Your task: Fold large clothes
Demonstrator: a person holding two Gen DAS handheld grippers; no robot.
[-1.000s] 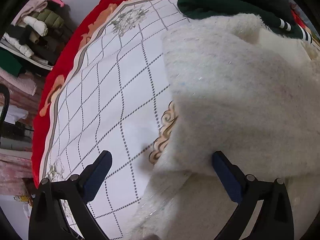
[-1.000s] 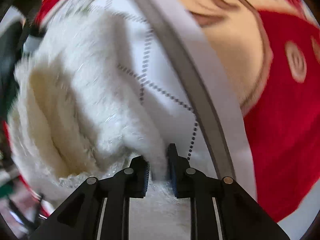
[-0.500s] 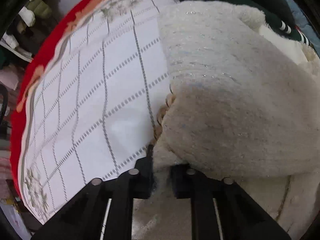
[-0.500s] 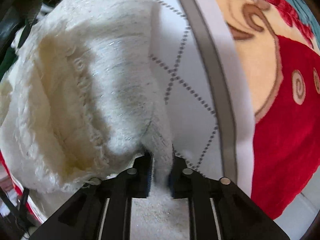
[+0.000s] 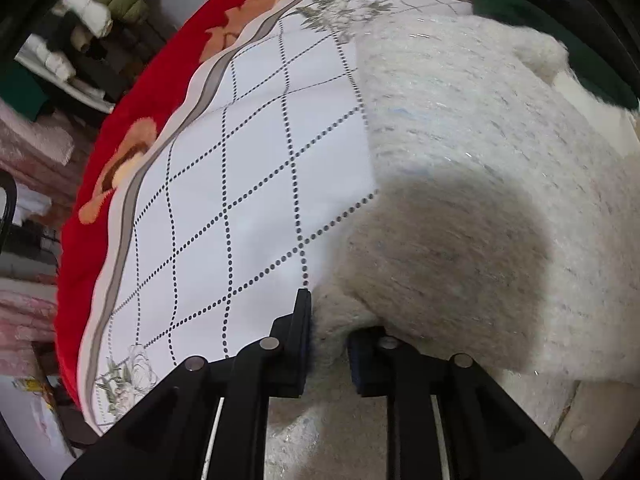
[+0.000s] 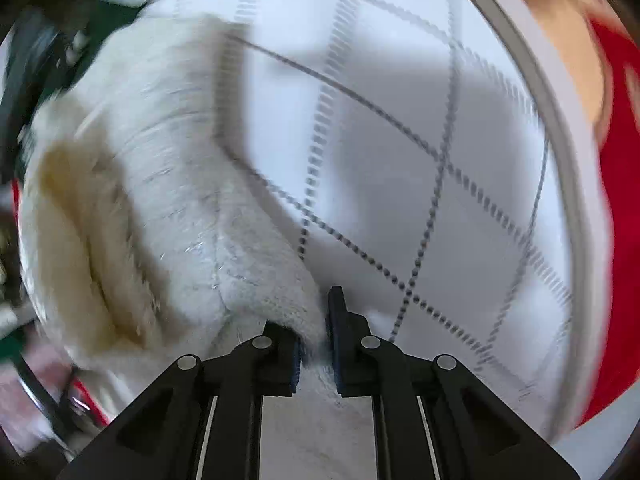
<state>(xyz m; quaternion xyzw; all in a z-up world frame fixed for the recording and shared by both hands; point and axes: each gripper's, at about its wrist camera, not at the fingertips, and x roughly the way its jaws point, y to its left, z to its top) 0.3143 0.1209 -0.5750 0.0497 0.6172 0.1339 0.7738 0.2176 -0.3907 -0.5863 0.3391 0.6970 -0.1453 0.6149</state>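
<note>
- A fuzzy garment [image 5: 472, 184] lies on a quilted sheet [image 5: 248, 184] spread over a blanket [image 5: 132, 96] on the bed.
- The left gripper [image 5: 329, 334] pinches its near edge; the right gripper [image 6: 317, 330] another fold.
- Stacked clothes [image 5: 92, 20] sit beyond the bed's left side.

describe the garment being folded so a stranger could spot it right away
Start at the white quilt with dotted diamond lines, edged in red. On it lies a cream fluffy sweater, pinched at its near edge by each hand-held gripper. Unlike the dark green garment behind, it is pale and fuzzy.
</note>
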